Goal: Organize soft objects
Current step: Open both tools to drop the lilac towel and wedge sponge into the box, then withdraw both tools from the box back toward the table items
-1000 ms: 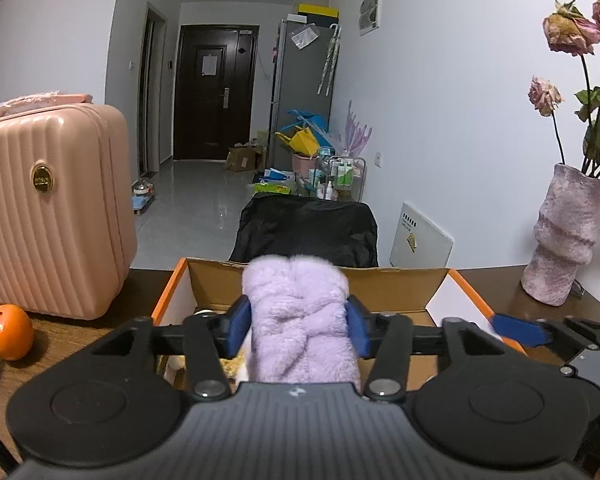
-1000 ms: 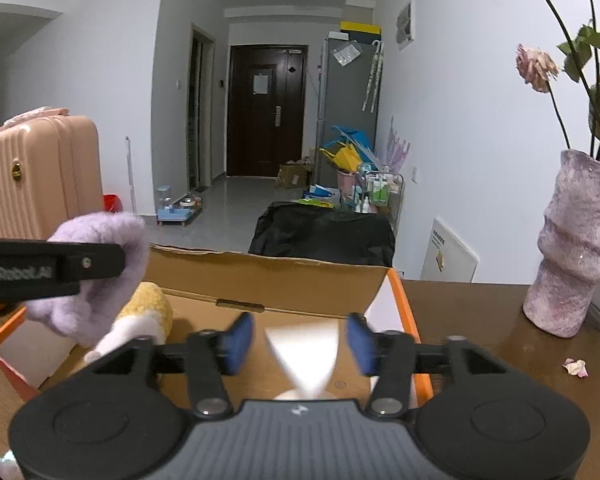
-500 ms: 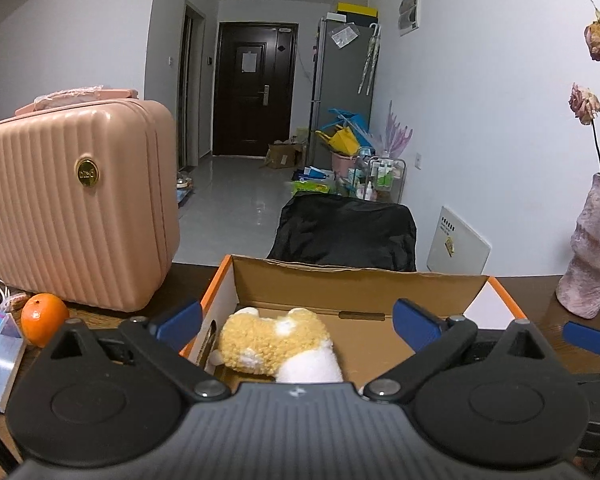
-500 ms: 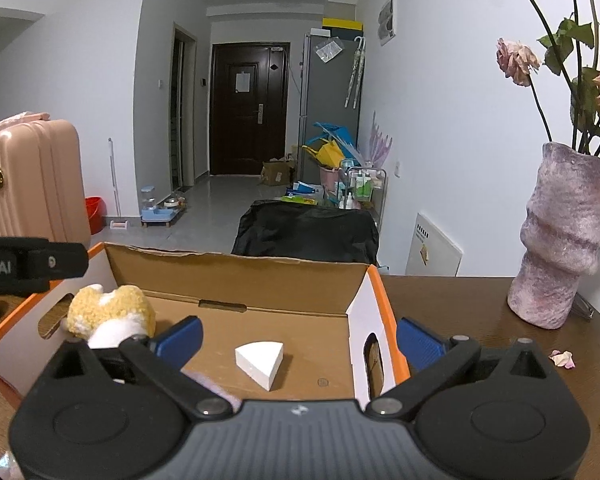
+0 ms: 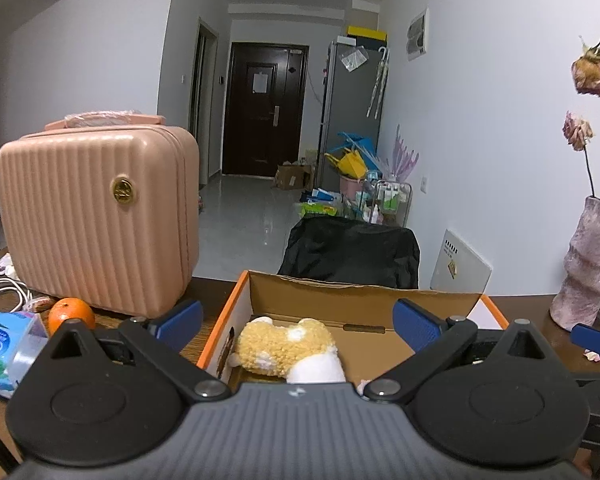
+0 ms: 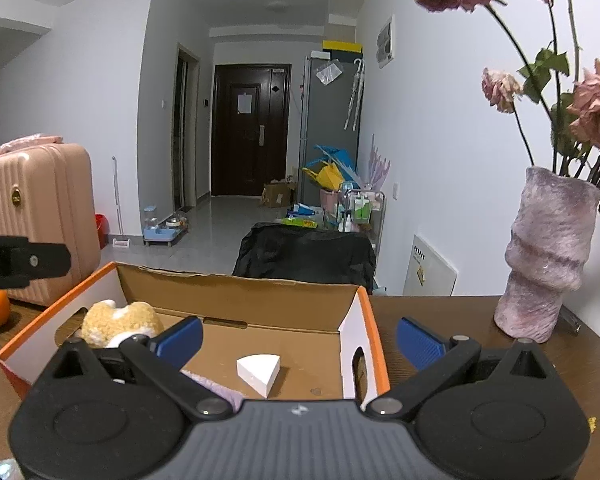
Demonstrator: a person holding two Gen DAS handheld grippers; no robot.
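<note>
Left wrist view first: a blue tissue pack and an orange sit at the left on the brown table, in front of a pink suitcase. Next comes the cardboard box with its orange rim. A second ago the left gripper squeezed a fluffy purple toy. Its jaws have just been opening, and now they stand wide apart with nothing between the blue pads. A yellow and white plush toy lies inside the box, at its left end.

Right wrist view: the purple toy now lies in the box, only a corner of it showing past the black gripper body. The white foam wedge that hung blurry between the pads before now rests on the box floor. The right gripper has also just been opening, and it is wide and empty. A pink vase with dried roses stands at the right.
</note>
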